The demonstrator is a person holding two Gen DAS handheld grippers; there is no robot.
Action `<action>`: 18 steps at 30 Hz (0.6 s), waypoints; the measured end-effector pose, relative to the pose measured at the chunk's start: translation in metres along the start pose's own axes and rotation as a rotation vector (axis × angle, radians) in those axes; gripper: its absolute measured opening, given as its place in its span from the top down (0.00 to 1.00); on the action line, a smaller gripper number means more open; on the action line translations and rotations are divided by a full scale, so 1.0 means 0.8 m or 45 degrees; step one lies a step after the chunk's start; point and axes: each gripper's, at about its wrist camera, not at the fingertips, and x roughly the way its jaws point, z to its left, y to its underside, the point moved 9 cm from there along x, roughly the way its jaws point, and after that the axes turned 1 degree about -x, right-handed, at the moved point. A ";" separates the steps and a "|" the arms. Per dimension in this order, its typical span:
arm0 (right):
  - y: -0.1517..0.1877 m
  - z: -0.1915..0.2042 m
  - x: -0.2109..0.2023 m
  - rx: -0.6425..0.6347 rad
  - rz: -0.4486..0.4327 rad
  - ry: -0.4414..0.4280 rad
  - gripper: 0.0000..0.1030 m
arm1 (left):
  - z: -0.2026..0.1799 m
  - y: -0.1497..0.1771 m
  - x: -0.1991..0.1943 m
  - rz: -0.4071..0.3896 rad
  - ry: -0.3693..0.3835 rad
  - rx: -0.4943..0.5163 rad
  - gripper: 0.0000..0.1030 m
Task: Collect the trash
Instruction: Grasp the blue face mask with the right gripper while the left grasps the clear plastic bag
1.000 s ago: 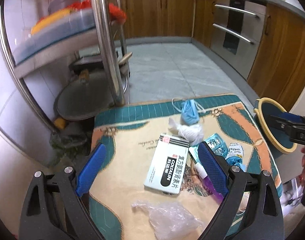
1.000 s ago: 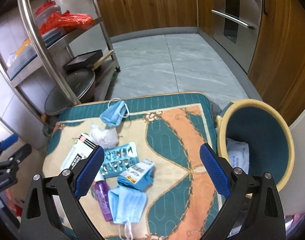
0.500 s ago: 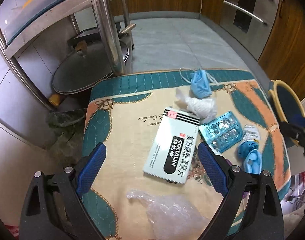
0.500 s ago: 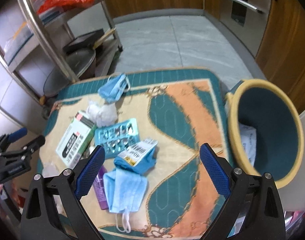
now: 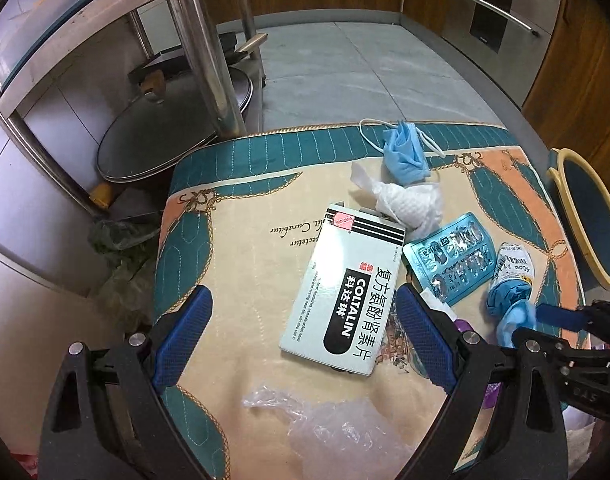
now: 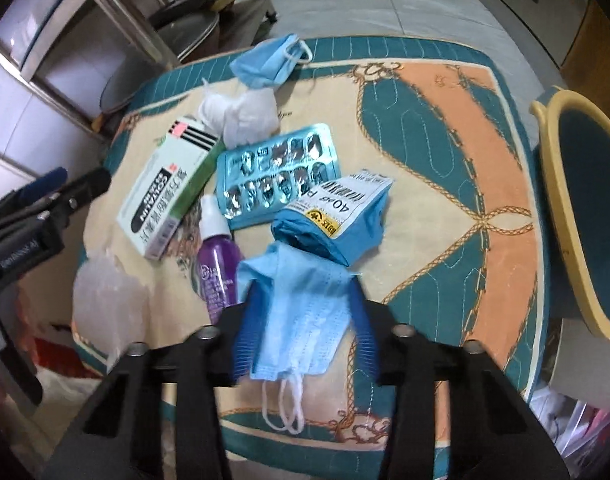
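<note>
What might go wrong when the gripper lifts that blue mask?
The right gripper, whose jaws have just been closing around the flat light-blue face mask, may pinch only loose cloth, so it could slip out. The mask's top edge meets the crumpled blue packet with a white label, which might drag along. Its white ear loops dangle and could snag on the way to the yellow-rimmed teal bin.

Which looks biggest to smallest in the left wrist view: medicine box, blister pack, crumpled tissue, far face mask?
1. Medicine box, clearly largest, though nearest the camera.
2. Blister pack and crumpled tissue: too alike to rank.
3. Far face mask, slightly smaller, but farthest away, so unsure.
</note>
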 end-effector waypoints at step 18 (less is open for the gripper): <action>-0.040 -0.029 -0.076 0.047 -0.271 0.029 0.82 | -0.037 0.078 -0.015 0.175 -0.013 0.112 0.20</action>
